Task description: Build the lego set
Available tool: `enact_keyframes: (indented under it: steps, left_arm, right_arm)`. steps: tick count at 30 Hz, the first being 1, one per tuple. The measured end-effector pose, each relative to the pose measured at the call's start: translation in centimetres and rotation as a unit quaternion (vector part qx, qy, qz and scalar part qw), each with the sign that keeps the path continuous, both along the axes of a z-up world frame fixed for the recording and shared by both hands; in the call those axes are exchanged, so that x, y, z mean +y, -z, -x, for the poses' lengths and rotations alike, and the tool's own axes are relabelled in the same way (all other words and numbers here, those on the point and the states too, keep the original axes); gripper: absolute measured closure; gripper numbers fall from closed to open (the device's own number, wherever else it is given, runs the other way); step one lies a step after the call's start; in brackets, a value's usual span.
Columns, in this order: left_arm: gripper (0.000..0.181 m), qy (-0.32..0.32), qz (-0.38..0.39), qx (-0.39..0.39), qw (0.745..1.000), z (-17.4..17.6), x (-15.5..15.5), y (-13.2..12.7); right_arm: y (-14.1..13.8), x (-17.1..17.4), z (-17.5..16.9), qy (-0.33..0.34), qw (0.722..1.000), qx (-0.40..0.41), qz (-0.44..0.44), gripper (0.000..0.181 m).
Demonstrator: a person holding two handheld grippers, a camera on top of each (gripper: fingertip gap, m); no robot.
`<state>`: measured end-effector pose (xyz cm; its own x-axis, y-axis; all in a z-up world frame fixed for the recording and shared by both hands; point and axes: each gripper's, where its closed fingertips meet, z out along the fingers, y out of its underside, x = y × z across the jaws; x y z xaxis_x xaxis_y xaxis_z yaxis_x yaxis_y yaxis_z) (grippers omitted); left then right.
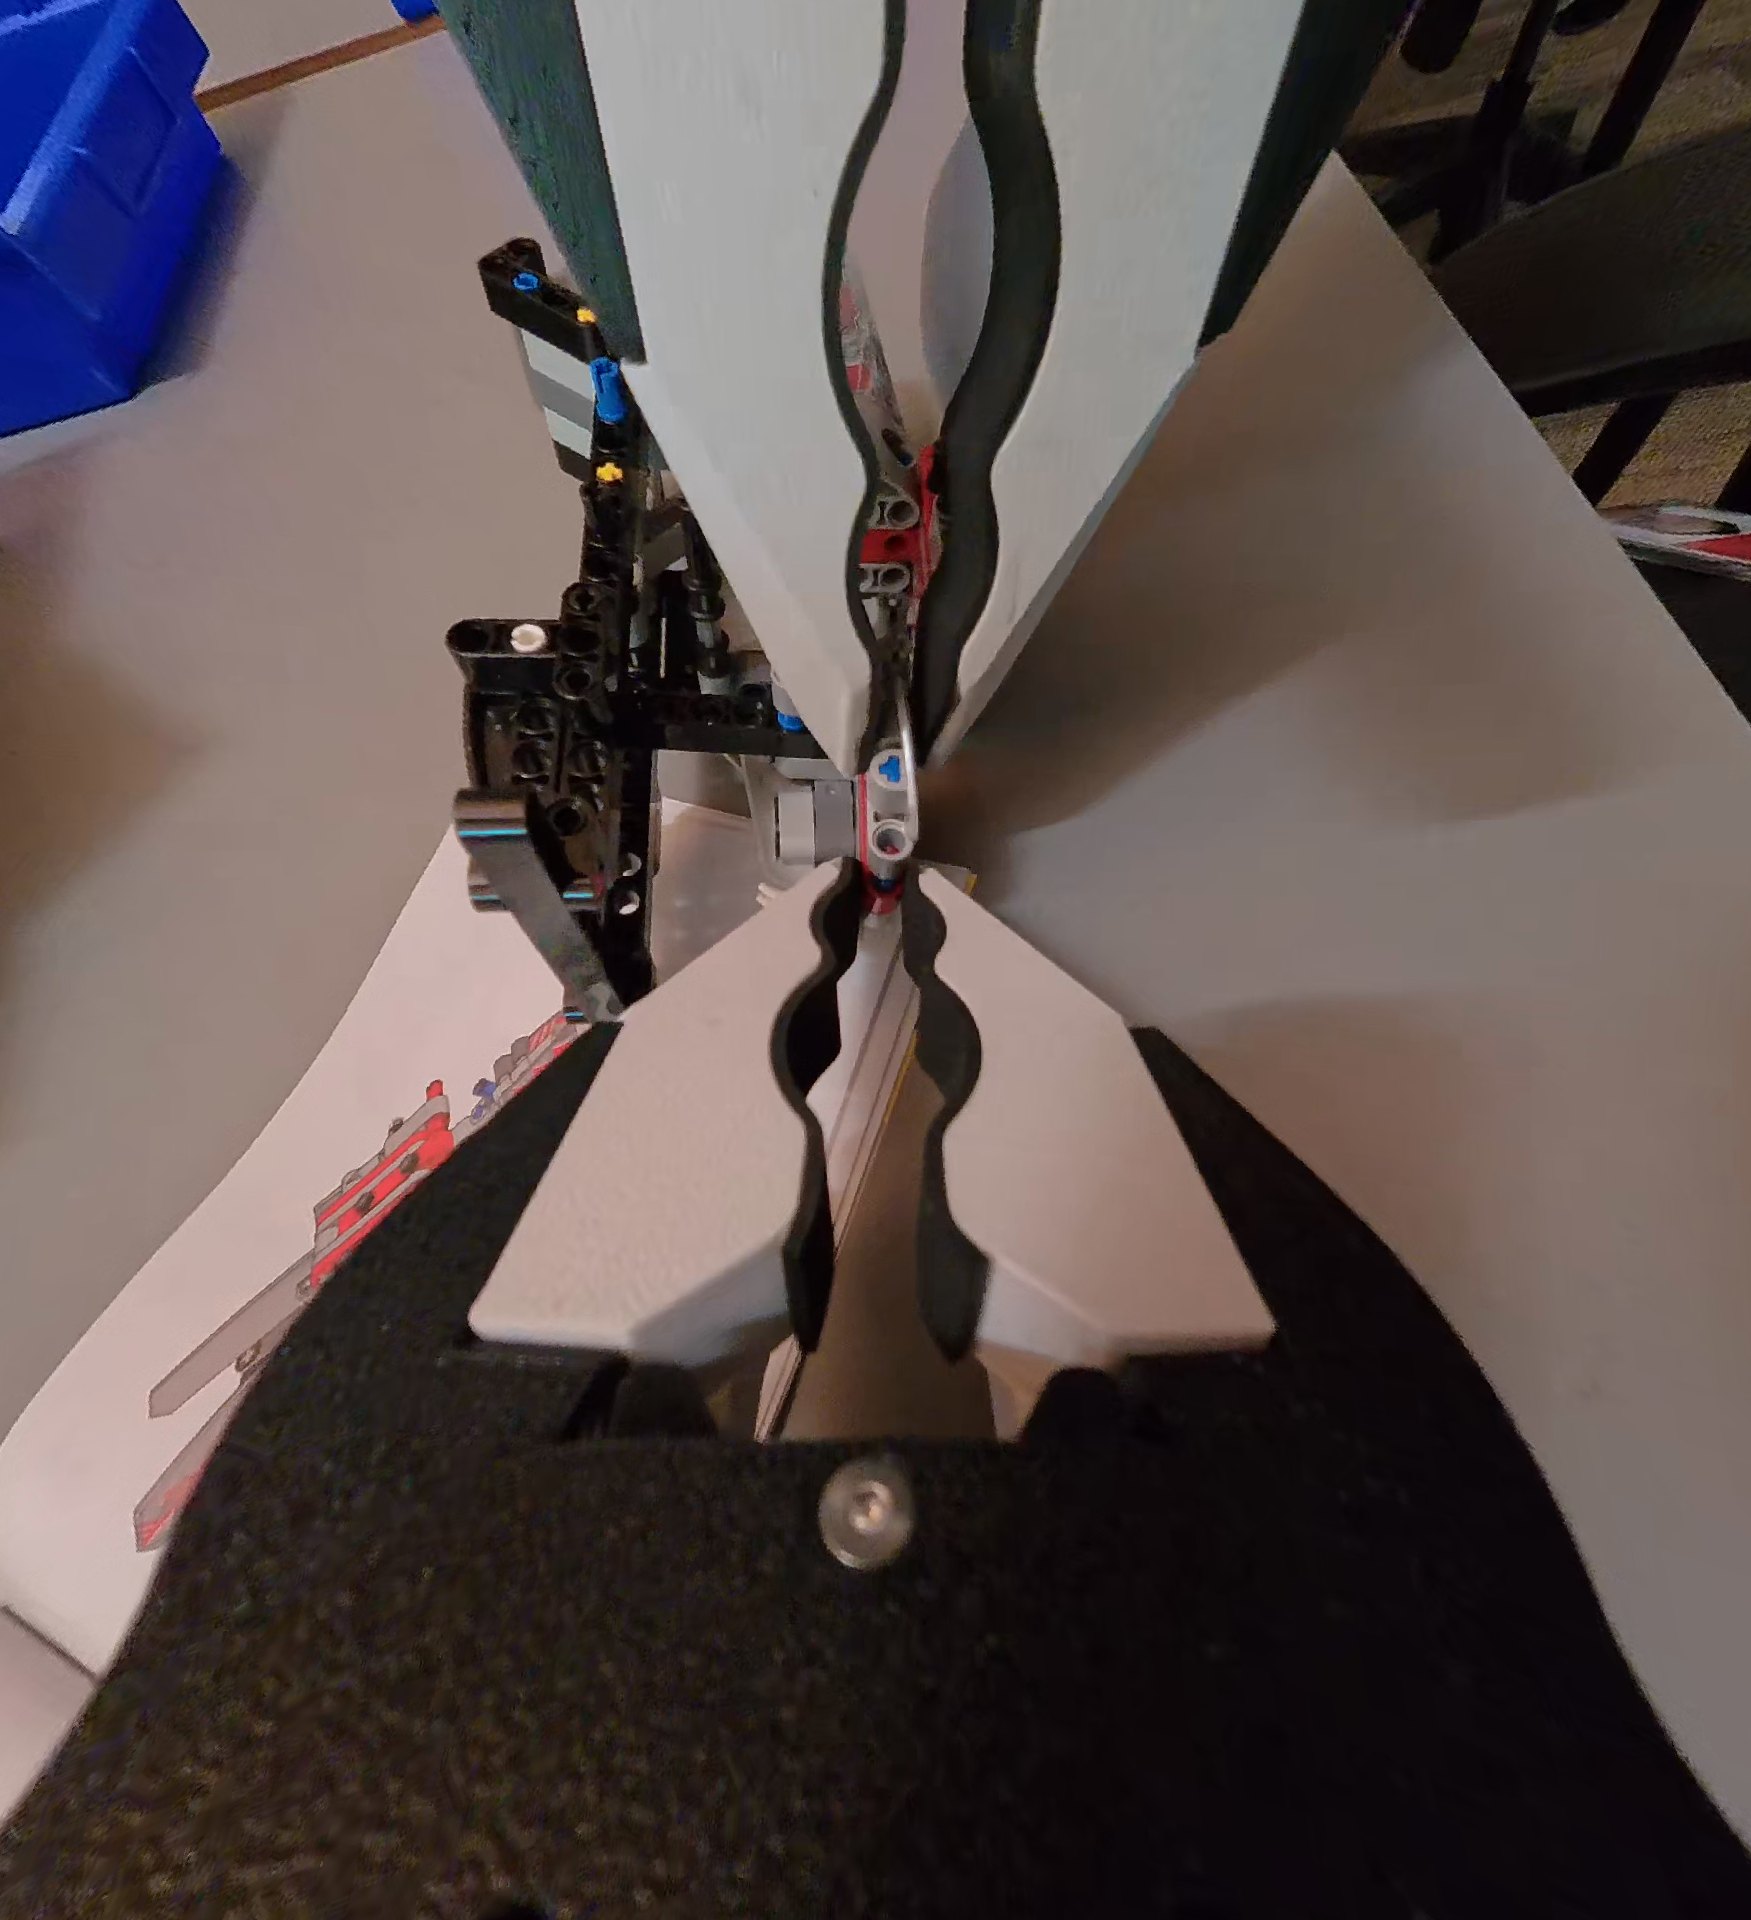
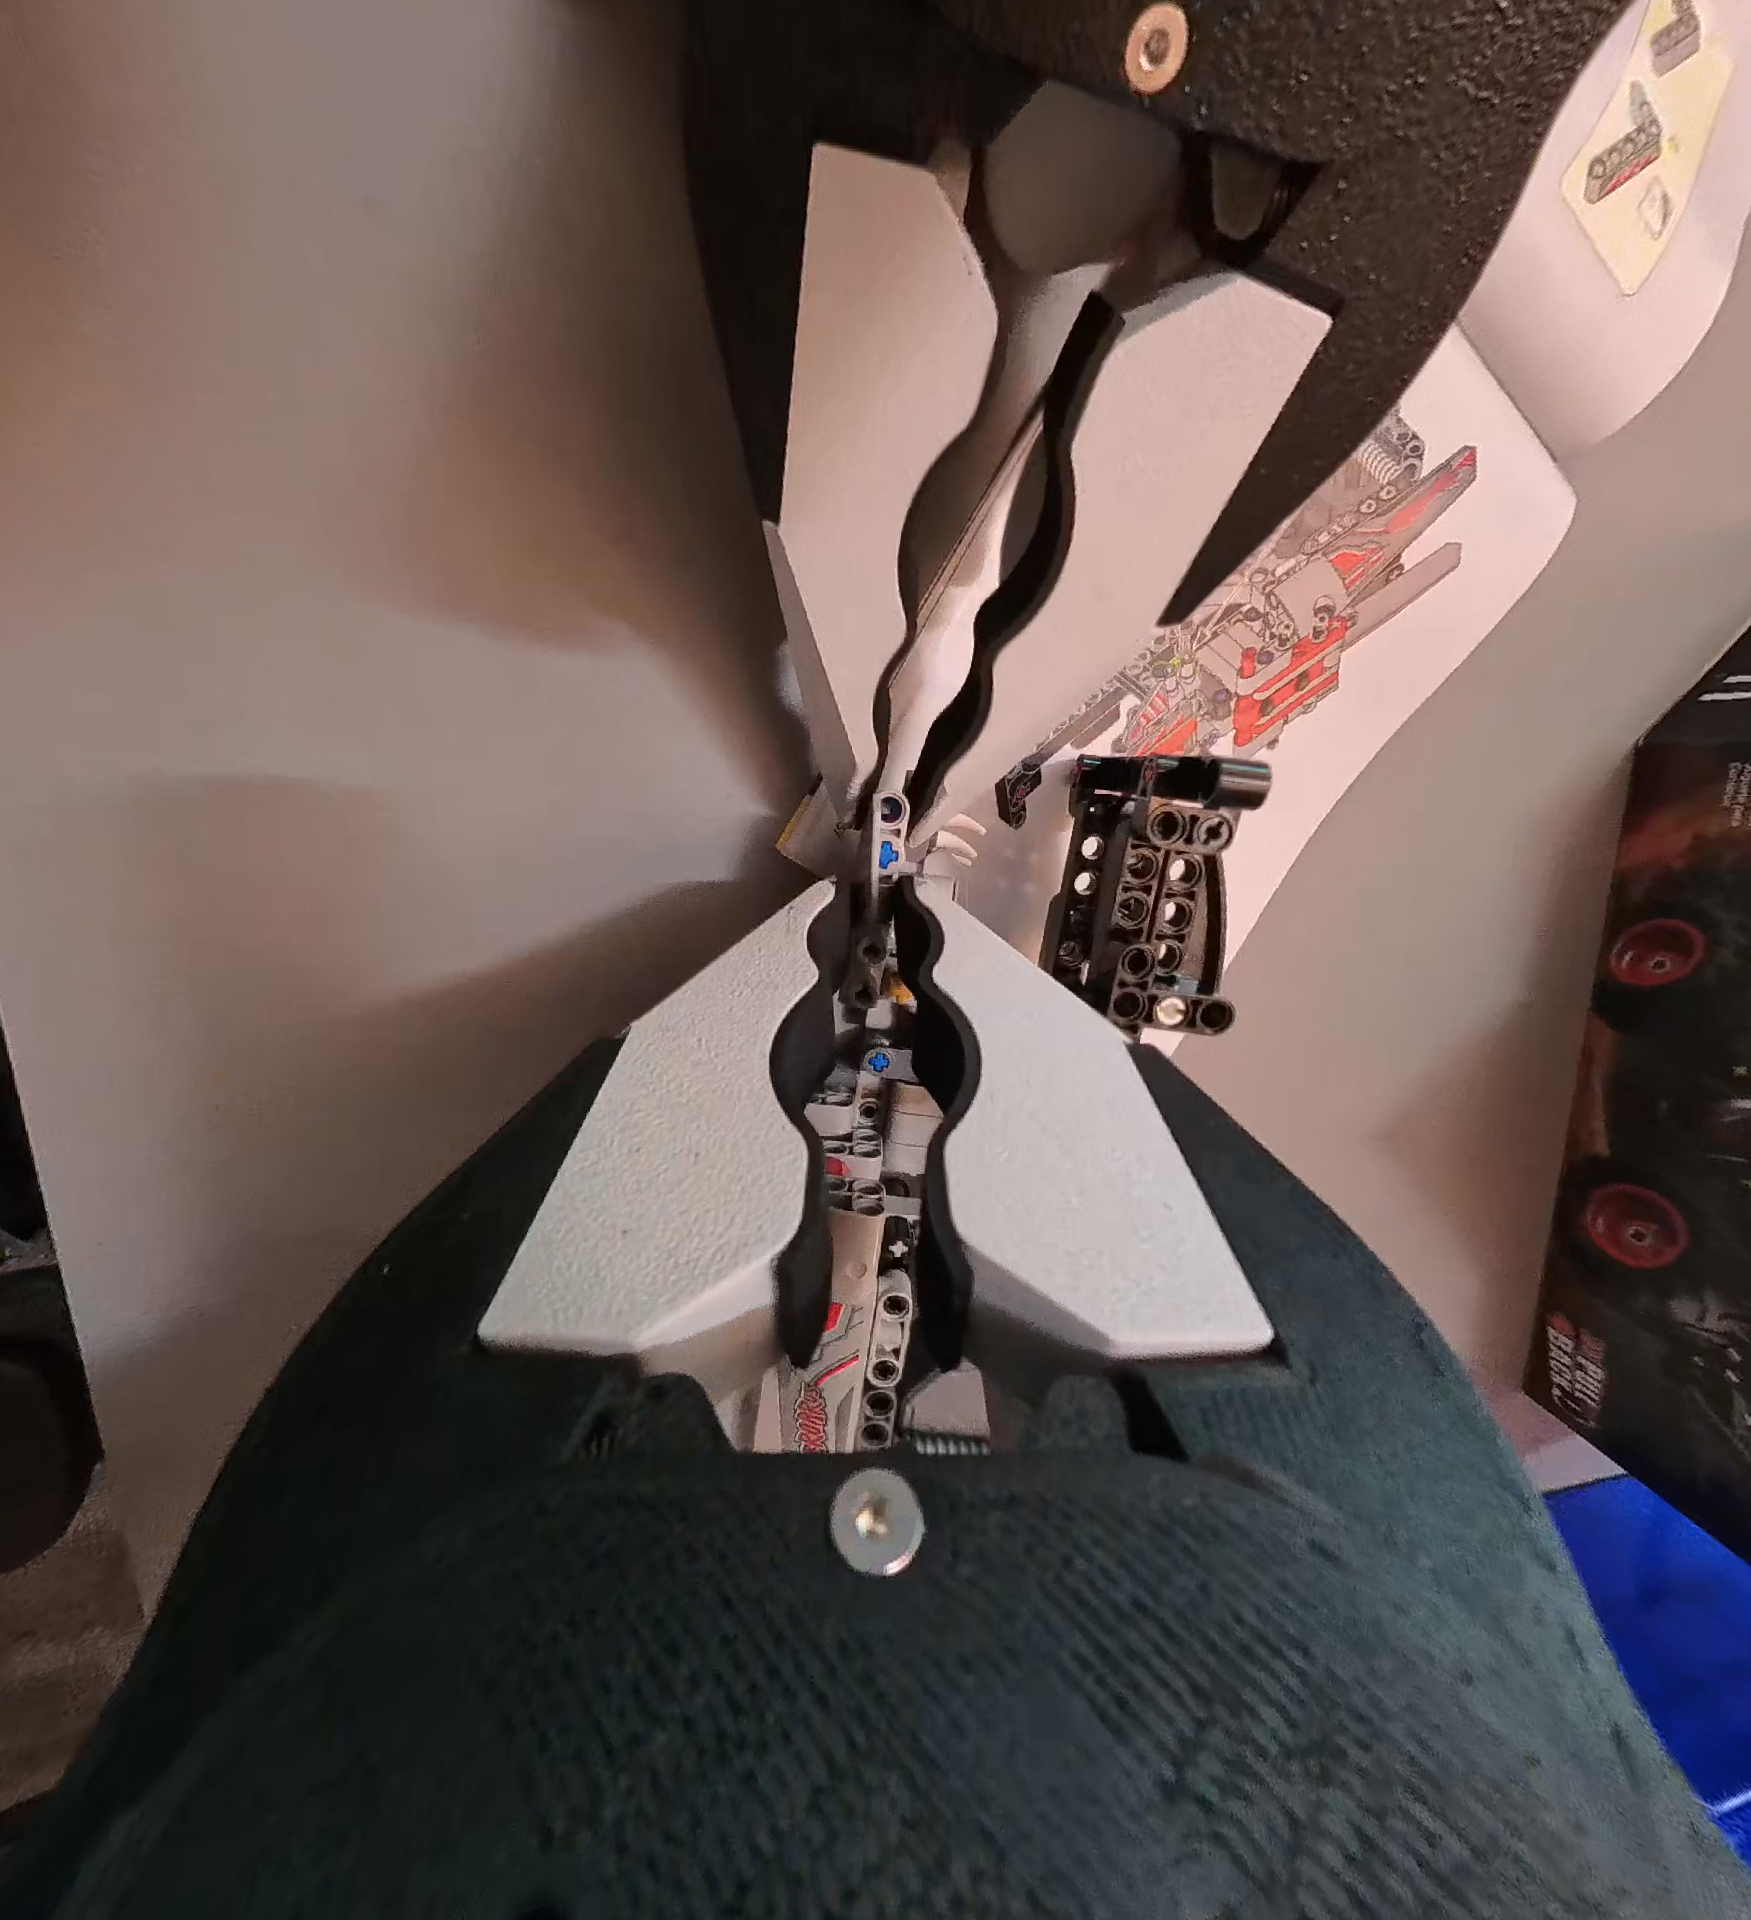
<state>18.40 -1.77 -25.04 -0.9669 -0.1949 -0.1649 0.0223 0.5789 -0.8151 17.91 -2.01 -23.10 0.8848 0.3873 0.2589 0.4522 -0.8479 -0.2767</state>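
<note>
Right gripper [image 2: 876, 914]: fingers pinched on the lego model [image 2: 866, 1164], which runs lengthwise between the pads.
Left gripper [image 1: 876, 883]: tips closed narrow on the small grey beam [image 1: 889, 805] at the model's end, facing the right gripper tip to tip.
Table [image 1: 227, 623]: white; both grippers above it.
Instruction booklet [image 1: 331, 1195]: open, lying flat under the left gripper.
Black frame section [image 1: 559, 727]: part of the model, standing at the booklet's edge.
Blue bin [image 1: 40, 208]: far corner of the table.

Left tongs [image 1: 876, 904] tip to tip with right tongs [image 2: 881, 914], lego model [image 1: 590, 665] on manual [image 1: 331, 1195] — bin [image 1: 40, 208] behind
</note>
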Motion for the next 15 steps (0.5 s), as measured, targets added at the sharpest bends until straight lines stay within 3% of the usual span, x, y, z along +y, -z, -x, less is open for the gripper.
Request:
enact_keyframes:
  steps: [8,15]
  left_arm:
    - [0.175,0.006,-0.002,-0.005,1.0,0.2,0.0,0.1]
    - [0.175,0.016,0.044,-0.02,0.999,0.5,-0.2,-1.4]
  right_arm:
    - [0.2,0.1,0.2,-0.002,1.0,-0.005,0.007,0.176]
    - [0.2,0.0,0.0,0.012,1.0,0.005,-0.013,0.176]
